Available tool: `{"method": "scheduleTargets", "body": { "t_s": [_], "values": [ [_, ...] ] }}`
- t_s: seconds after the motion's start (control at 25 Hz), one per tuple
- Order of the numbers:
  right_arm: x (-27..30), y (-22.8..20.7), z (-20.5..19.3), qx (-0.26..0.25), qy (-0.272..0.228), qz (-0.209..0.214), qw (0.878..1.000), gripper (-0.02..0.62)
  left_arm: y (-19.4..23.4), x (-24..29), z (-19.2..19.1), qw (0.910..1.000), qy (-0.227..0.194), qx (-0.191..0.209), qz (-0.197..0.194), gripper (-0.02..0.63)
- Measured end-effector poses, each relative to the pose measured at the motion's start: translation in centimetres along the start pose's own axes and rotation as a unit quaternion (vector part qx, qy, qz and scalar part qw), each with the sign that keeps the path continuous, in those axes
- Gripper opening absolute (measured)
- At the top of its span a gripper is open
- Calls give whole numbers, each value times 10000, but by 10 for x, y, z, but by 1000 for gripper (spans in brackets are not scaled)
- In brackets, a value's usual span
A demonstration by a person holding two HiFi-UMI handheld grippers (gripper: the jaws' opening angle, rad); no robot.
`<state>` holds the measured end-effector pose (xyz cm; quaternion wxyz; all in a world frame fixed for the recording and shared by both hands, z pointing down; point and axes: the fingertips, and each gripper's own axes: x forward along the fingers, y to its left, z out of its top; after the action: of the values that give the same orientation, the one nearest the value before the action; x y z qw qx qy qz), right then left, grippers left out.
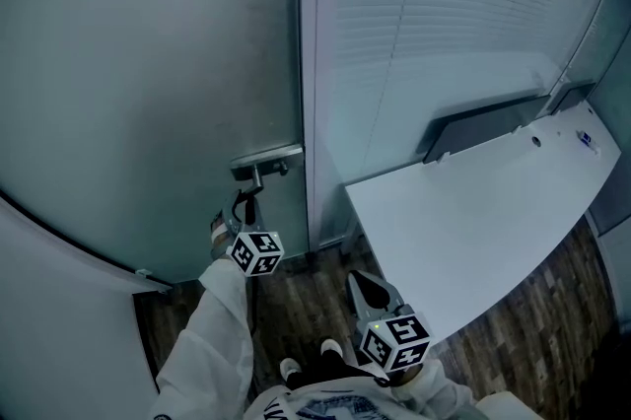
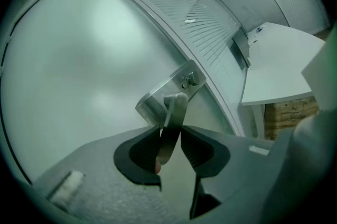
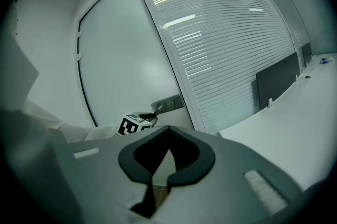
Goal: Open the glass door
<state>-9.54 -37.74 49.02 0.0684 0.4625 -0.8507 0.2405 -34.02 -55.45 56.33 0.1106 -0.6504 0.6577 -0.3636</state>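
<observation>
Plainly, the frosted glass door (image 1: 148, 83) fills the left and appears closed against its frame (image 1: 308, 63); right of it come a blind-covered partition (image 1: 444, 4) and a white desk (image 1: 473, 221); no container figures here; at the door's frame-side edge sits the metal handle plate (image 1: 268, 159), and from it the lever handle (image 2: 176, 110) runs back toward the person, its long axis lying between the jaws of the left gripper (image 2: 170, 132), whose fingers are clamped on its flat sides; the right gripper (image 3: 168, 131), fingers together on nothing, hangs well apart over the wood floor (image 1: 306, 300); so the left hand alone, I judge, is placed to work the latch.
</observation>
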Motion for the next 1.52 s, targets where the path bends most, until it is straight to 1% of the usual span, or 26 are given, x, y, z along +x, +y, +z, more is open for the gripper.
{"method": "scheduleTargets", "body": {
  "t_s": [0.12,0.32,0.52,0.64,0.76,0.88,0.96,1.08,1.2,1.32,1.4,1.52],
  "values": [
    [-1,1,5,20,-29,54,10000,3,0,-7,2,10000,17,74,2,116],
    [-7,-3,-8,14,-72,91,9999,3,-14,-23,-11,9999,39,161,35,115],
    [-11,-2,-4,3,-138,158,9998,3,-18,-37,-13,9995,99,292,29,115],
    [-12,-1,-3,-11,-155,199,9997,3,-20,-46,-13,9987,137,489,16,115],
    [-12,2,-3,-26,-156,265,9995,3,-21,-54,-13,9968,150,783,15,115],
    [-11,4,-3,-22,-153,322,9994,3,-24,-61,-14,9934,160,1139,12,115],
    [-11,5,-2,-17,-153,337,9993,3,-24,-66,-15,9919,172,1258,10,115],
    [-10,5,-2,-2,-147,346,9993,3,-19,-70,-10,9862,136,1642,160,114],
    [-8,6,-6,17,-99,385,9992,3,-17,-72,-7,9827,150,1842,131,114],
    [-9,9,-8,21,-65,436,9990,3,-15,-76,-1,9744,260,2230,94,120],
    [-9,11,-7,1,-60,473,9989,3,-15,-76,0,9707,332,2379,29,120],
    [-10,13,-7,-32,-52,532,9986,3,-15,-74,-3,9636,370,2646,73,118]
  ]
}}
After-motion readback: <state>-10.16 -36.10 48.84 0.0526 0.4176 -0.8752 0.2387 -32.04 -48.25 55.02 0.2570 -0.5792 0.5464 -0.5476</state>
